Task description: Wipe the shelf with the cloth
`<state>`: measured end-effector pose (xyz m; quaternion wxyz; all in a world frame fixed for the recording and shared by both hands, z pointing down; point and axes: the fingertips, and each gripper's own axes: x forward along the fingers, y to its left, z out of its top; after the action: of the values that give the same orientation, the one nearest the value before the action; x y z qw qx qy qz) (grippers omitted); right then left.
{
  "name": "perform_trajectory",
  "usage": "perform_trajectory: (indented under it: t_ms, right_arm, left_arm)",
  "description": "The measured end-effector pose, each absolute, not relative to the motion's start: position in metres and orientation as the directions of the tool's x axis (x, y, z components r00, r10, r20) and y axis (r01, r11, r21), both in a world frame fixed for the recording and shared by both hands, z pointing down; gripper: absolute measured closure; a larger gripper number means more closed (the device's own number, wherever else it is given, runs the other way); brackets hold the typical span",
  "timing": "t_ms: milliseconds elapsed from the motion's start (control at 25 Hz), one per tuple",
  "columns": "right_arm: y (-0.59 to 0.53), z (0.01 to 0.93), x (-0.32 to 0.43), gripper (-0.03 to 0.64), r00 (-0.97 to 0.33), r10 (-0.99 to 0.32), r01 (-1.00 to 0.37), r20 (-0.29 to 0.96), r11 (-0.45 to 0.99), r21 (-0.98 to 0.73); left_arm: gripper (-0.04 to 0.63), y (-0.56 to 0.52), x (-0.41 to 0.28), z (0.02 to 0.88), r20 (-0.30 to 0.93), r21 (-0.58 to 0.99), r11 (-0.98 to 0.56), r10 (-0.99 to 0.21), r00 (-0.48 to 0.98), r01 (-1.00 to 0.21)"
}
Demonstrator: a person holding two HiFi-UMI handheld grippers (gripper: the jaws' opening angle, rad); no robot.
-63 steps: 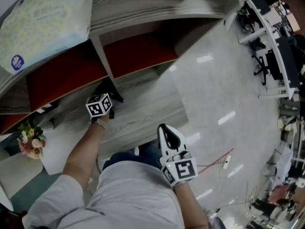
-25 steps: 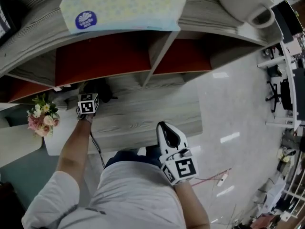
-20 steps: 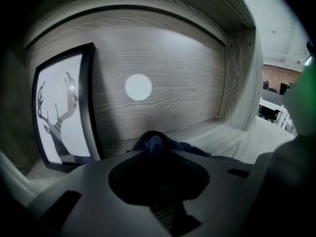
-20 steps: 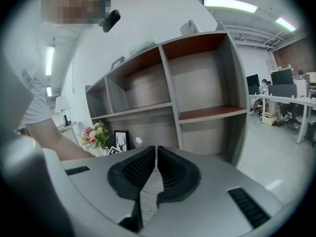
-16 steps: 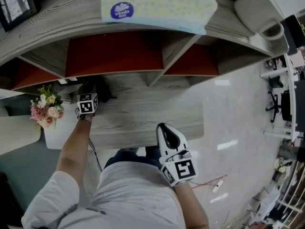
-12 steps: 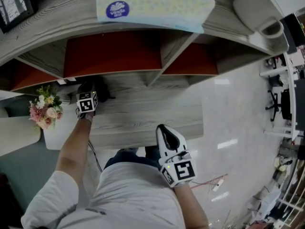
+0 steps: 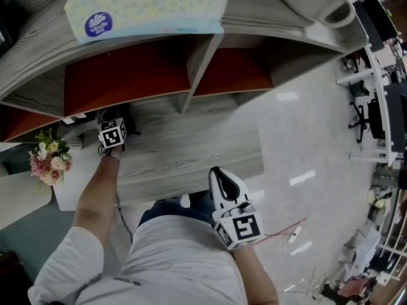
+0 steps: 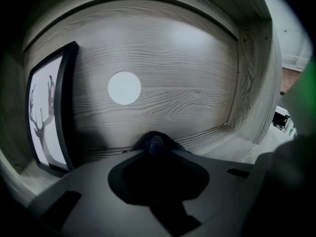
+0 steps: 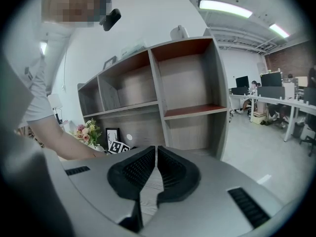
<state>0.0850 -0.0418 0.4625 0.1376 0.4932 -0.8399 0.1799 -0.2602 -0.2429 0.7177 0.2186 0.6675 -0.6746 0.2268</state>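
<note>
In the left gripper view, found the left gripper (image 8: 157,157) clamped on a dark cloth (image 8: 156,142), with a small bunched fold poking out past the jaw tips. Saw it low in a compartment of the shelf (image 8: 187,98), close to the back wall, with a framed picture (image 8: 47,117) leaning at the left and a white round dot (image 8: 124,88) on the back panel. Could not confirm contact between cloth and wood.

From the head view, placed that gripper under the upper board, in the left compartment, near a bunch of flowers (image 7: 48,161) standing off to its left. Noted a tissue pack (image 7: 146,5) on the top board, well apart from the work.

Found the right gripper (image 9: 154,164) idle, its jaws set close with only a hairline slit between the ribbed faces and nothing in them. Saw it held back near the waist, well apart from the shelf.

Judged the cloth soft, light and limp, likely to fold and drag rather than slide flat, with little free material showing to wipe with. Judged a pinch at the bunched middle, leaving loose folds beyond the tips, the better hold. Reckoned flat, steady pressure along the board necessary for a proper wipe. Reckoned the framed picture the thing at risk, being light and leaning, and easily knocked by a sweep to the left.
</note>
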Motion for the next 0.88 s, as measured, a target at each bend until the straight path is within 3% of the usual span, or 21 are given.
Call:
perform_trajectory:
  t_ms: [640, 880]
  right_arm:
    - [-0.024, 0.46, 0.125, 0.592, -0.362, -0.832, -0.932, 0.421, 0.331, -0.147]
    - [-0.025, 0.462, 0.134, 0.592, -0.328, -0.838, -0.944, 0.437, 0.299, -0.138]
  left_arm:
    - [0.522, -0.3, -0.074, 0.724, 0.619, 0.113, -0.379, -0.697, 0.363, -0.919]
    - [0.522, -0.321, -0.043, 0.722, 0.63, 0.107, -0.42, -0.672, 0.388, -0.901]
